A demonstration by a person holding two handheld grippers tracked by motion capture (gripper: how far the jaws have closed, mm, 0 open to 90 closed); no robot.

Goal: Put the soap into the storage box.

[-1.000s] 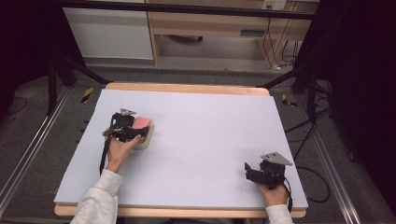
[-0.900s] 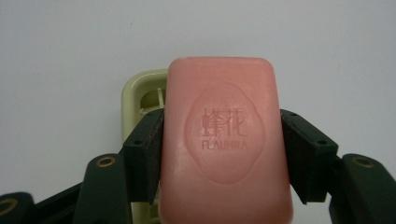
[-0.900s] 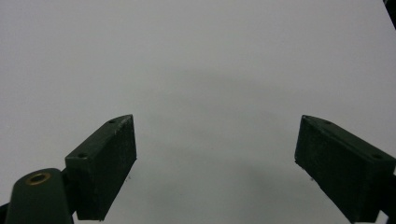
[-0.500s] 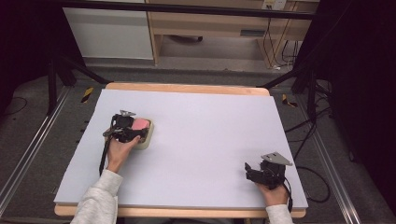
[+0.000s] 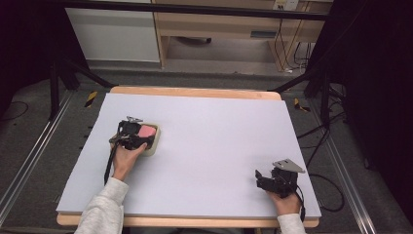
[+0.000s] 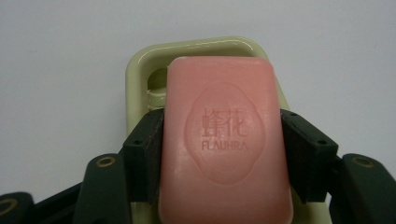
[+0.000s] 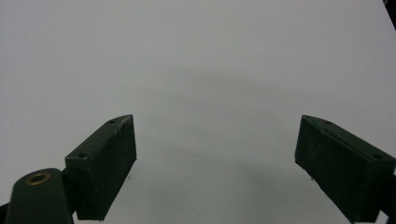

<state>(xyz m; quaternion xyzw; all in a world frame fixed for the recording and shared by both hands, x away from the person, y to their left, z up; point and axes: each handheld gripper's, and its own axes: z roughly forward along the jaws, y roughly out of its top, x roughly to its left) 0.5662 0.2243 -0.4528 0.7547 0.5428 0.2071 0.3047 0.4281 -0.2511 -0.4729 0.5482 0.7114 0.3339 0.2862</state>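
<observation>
Soap (image 6: 226, 140) sits over the soap dish (image 6: 140, 70) at the table's (image 5: 214, 146) 9 o'clock, clamped between left gripper (image 6: 224, 149) jaws; seated or lifted cannot be told. Right gripper (image 7: 215, 163), at 5 o'clock, gapes idle, holding nothing.

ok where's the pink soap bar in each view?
High view: pink soap bar left of centre, at the left gripper, over the soap dish.
Left gripper view: centre, clamped between both jaws.
Right gripper view: bare white tabletop ahead of open jaws.
Shared landmark: the tabletop.

Wooden desk (image 5: 219, 27) beyond lavender-topped table (image 5: 219, 141).
</observation>
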